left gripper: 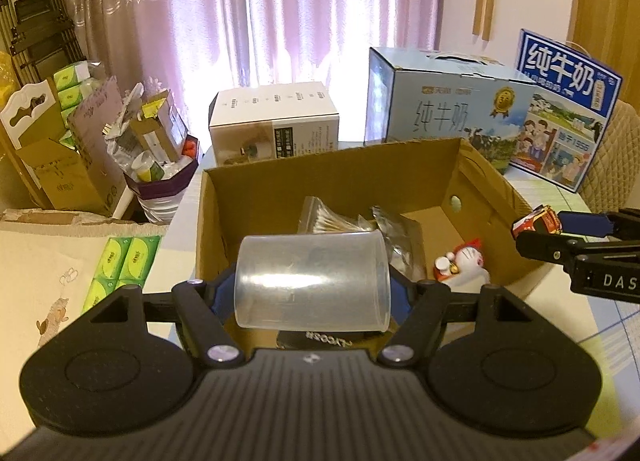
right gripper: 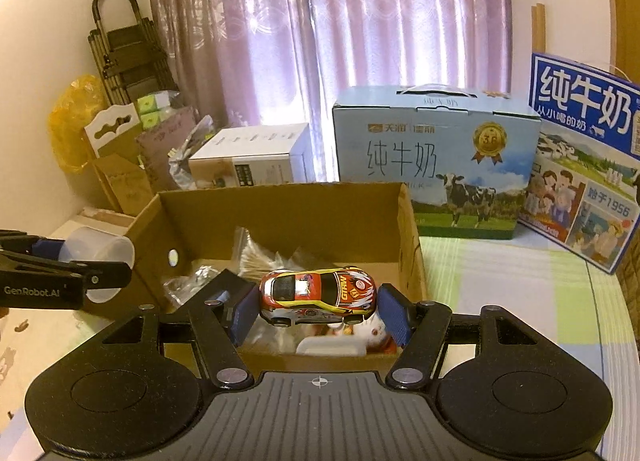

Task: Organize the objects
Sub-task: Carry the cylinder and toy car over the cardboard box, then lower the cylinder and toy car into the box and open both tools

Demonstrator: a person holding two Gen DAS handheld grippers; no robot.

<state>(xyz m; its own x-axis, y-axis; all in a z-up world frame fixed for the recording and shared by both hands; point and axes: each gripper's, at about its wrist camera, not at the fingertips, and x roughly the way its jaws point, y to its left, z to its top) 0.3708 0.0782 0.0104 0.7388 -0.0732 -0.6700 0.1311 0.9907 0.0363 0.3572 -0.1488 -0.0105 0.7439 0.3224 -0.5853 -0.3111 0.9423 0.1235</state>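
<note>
My left gripper (left gripper: pixel 315 284) is shut on a clear plastic cup (left gripper: pixel 312 261) lying sideways, held over the near edge of an open cardboard box (left gripper: pixel 332 177). In the box lie a bag of cotton swabs (left gripper: pixel 324 217), a foil packet (left gripper: pixel 394 237) and a lucky-cat figurine (left gripper: pixel 462 265). My right gripper (right gripper: pixel 320 311) is shut on a red and yellow toy car (right gripper: pixel 318 295) above the box (right gripper: pixel 280 213), over the figurine (right gripper: pixel 372 335). Each view shows the other gripper at the box's side: the right gripper (left gripper: pixel 540 227) with the car (left gripper: pixel 538 221), the left gripper (right gripper: pixel 94 261) with the cup (right gripper: pixel 100 249).
Behind the box stand a white carton (left gripper: pixel 276 121), a light-blue milk case (left gripper: pixel 448 109) and a dark-blue milk case (left gripper: pixel 568 101). Green tissue packs (left gripper: pixel 120 265) lie to the left. More boxes and a folded ladder (right gripper: pixel 120 45) crowd the far left by the curtain.
</note>
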